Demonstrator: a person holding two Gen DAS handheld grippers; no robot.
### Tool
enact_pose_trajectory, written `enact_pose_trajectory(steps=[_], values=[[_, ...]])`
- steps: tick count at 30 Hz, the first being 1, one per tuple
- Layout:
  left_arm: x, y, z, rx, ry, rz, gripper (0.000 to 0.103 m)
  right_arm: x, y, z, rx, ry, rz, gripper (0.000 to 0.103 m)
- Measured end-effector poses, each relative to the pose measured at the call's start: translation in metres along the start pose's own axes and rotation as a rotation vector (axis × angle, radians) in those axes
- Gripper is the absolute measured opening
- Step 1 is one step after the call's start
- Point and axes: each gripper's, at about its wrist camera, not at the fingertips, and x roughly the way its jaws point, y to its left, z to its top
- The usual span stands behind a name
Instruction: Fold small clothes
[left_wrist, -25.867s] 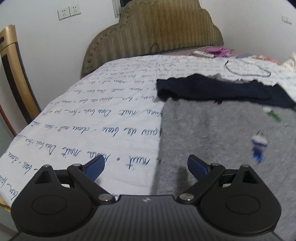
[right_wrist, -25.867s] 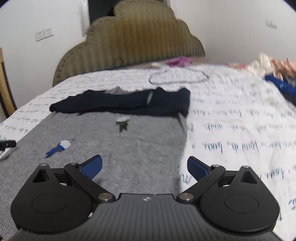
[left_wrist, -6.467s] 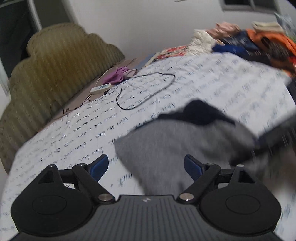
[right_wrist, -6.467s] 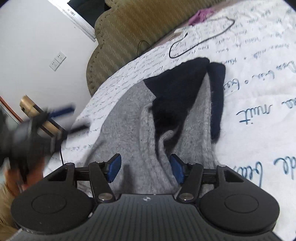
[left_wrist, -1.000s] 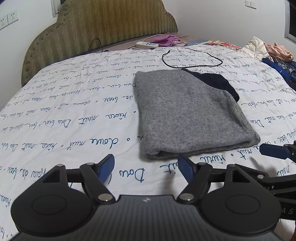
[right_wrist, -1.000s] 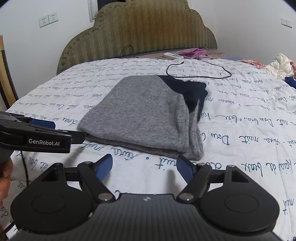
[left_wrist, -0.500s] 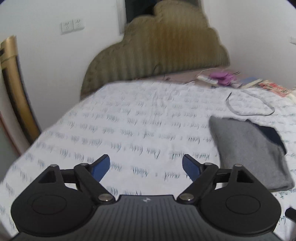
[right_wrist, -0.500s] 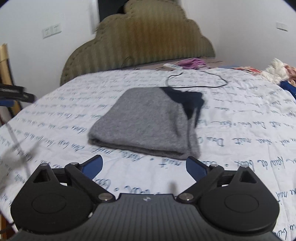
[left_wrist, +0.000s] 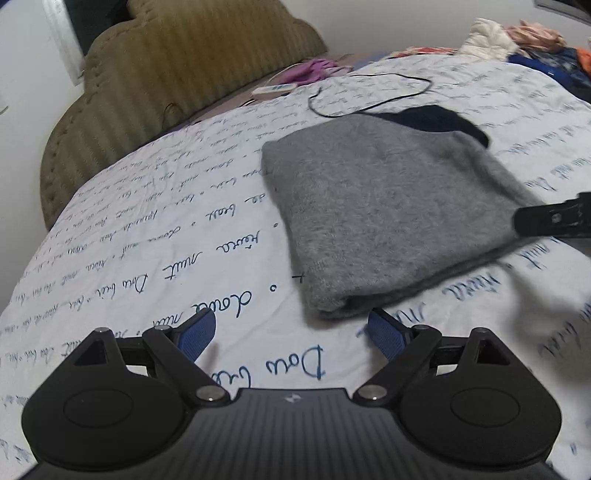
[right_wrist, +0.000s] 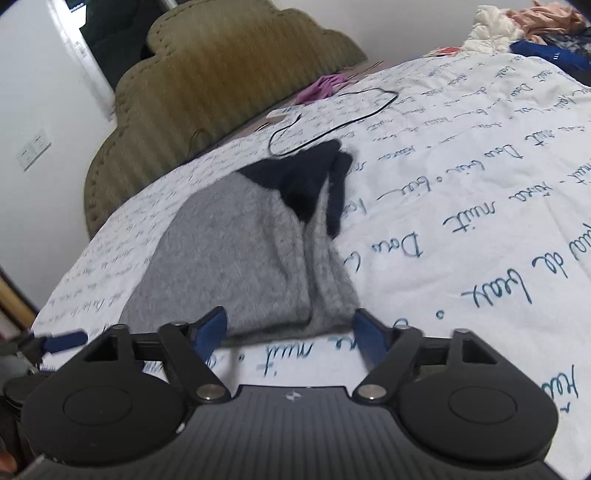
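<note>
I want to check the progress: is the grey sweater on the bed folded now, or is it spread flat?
Folded. The grey sweater lies as a compact rectangle with stacked layers at its near edge, and the navy part shows only at the far end.

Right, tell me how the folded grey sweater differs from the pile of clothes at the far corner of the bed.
The grey sweater is folded into one flat block; the pile of clothes is a loose, crumpled heap. The grey sweater is plain grey with a dark navy part showing at its far edge; the pile mixes white, pink, blue and orange. The sweater lies close in front of both grippers; the pile sits at the far corner. Both rest on the white bedspread.
</note>
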Motion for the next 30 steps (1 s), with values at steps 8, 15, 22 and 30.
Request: enact_pose_trajectory(steps=[8,15,22,30], values=[[0.012,0.019,-0.002,-0.107,-0.017,-0.004,0.090,-0.013,-0.022,0.004,0.151,-0.002,0.183,0.062],[0.009,0.018,0.000,-0.137,-0.067,-0.002,0.091,0.016,-0.032,0.002,0.327,0.048,0.293,0.061],[0.011,0.014,-0.001,-0.134,-0.075,-0.011,0.091,0.027,-0.027,0.008,0.381,0.028,0.345,0.050],[0.019,0.017,0.000,-0.155,-0.043,0.034,0.091,0.038,-0.034,0.010,0.319,0.009,0.200,0.010]])
